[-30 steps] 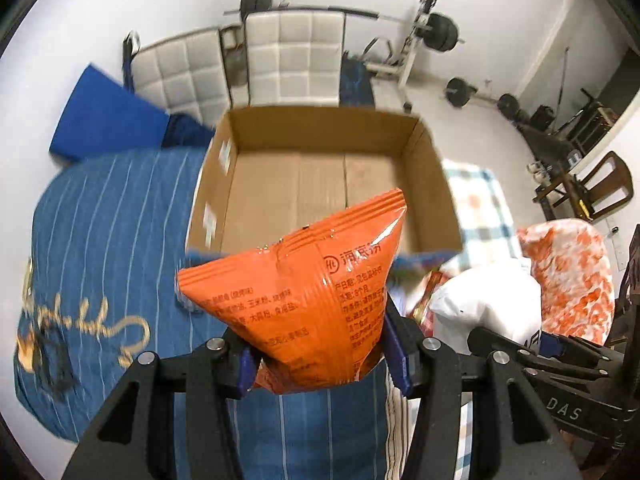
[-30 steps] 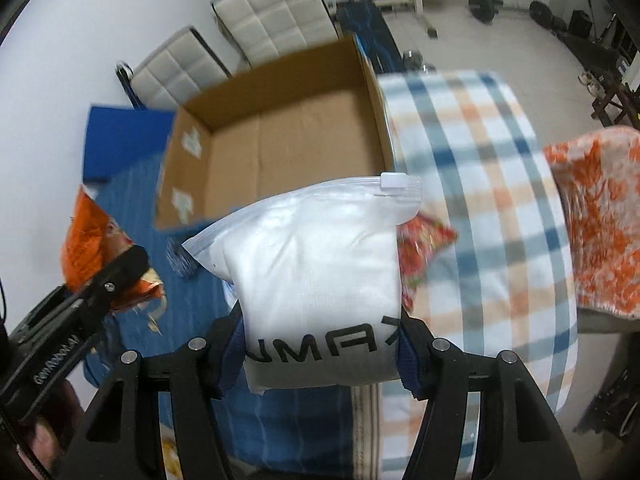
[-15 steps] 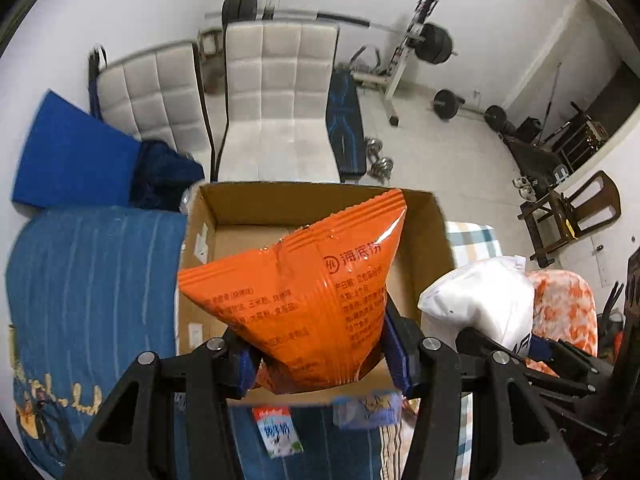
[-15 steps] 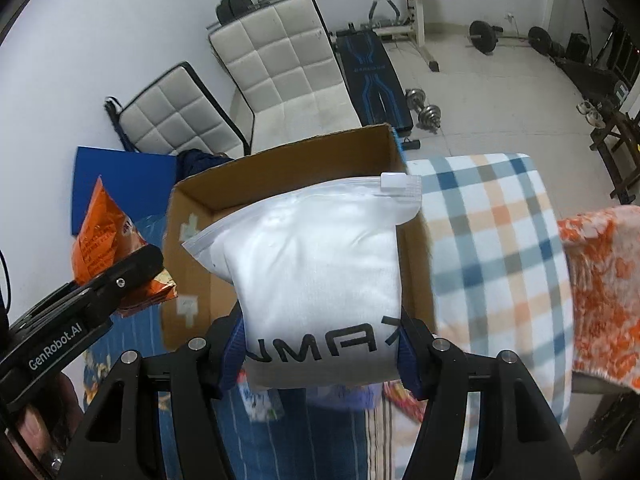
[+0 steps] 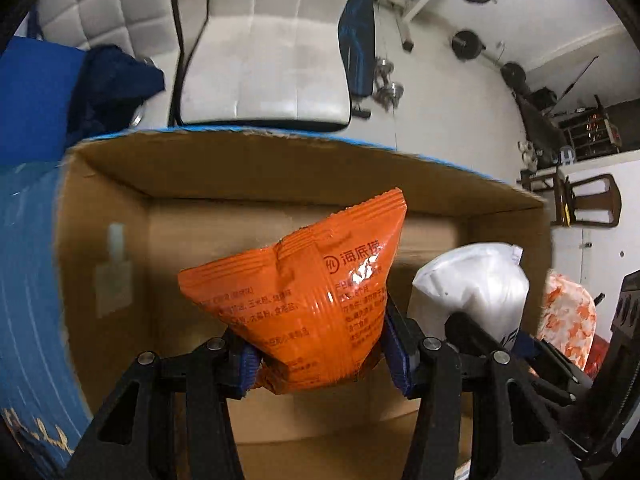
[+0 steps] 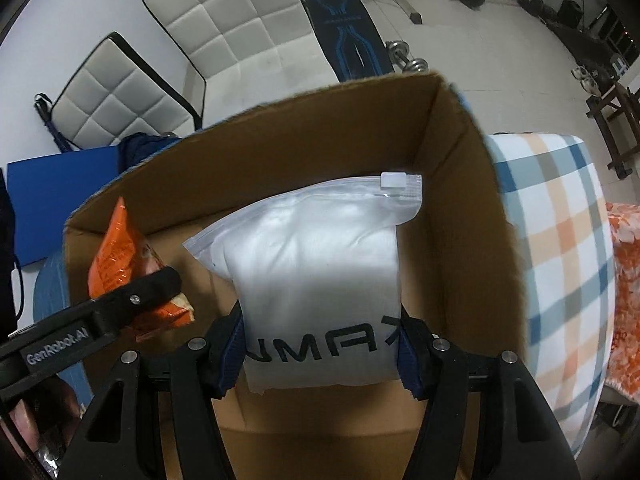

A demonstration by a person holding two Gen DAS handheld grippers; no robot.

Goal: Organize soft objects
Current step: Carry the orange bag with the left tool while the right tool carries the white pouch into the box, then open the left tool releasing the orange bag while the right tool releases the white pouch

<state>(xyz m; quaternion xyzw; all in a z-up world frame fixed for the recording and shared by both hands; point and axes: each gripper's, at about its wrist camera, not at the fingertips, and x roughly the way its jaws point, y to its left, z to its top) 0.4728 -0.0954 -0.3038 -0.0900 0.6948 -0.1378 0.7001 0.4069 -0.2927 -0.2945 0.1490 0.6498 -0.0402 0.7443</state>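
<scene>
Orange snack bag (image 5: 304, 300) w/ Chinese print; white zip pouch (image 6: 320, 280) "…AMU".

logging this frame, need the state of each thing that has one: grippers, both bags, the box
left gripper: shut on the orange snack bag
right gripper: shut on the white zip bag
orange snack bag: sealed, puffy, held over the box
white zip bag: zipper closed, stuffed full, held over the box
cardboard box: open at the top, the floor that shows is bare
</scene>
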